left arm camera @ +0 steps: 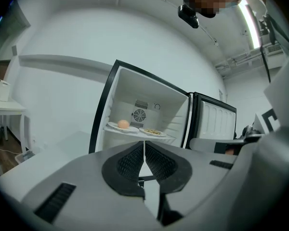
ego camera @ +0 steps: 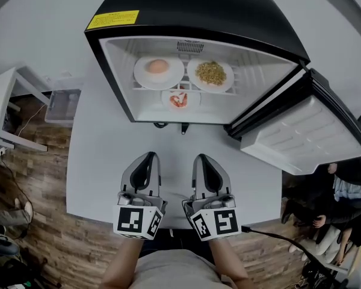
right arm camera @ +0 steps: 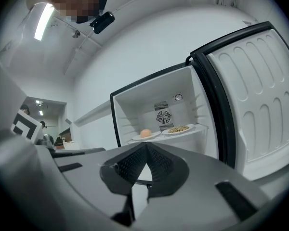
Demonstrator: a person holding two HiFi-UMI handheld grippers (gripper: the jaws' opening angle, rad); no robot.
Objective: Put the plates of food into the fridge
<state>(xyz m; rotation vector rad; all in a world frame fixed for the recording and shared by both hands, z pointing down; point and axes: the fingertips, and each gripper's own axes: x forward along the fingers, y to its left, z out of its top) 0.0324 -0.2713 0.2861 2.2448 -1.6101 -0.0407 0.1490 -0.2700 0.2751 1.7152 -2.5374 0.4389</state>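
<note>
A small black fridge (ego camera: pixel 198 17) stands open on the grey table (ego camera: pixel 96 155). On its upper shelf sit a plate with a round bun (ego camera: pixel 159 71) and a plate of yellowish grains (ego camera: pixel 210 74). Below them rests a third plate with red and white food (ego camera: pixel 180 100). Both upper plates also show in the left gripper view, the bun plate (left arm camera: pixel 122 125) and the grain plate (left arm camera: pixel 153 132), and in the right gripper view (right arm camera: pixel 145 134) (right arm camera: pixel 179 129). My left gripper (ego camera: pixel 146 156) and right gripper (ego camera: pixel 203 159) hover side by side in front of the fridge, both shut and empty.
The fridge door (ego camera: pixel 304 134) swings out to the right over the table's edge. A white desk (ego camera: pixel 3 110) and a clear bin (ego camera: pixel 63 105) stand on the wooden floor at the left. People sit at the right (ego camera: pixel 337 203). A black cable (ego camera: pixel 283 238) trails off the right gripper.
</note>
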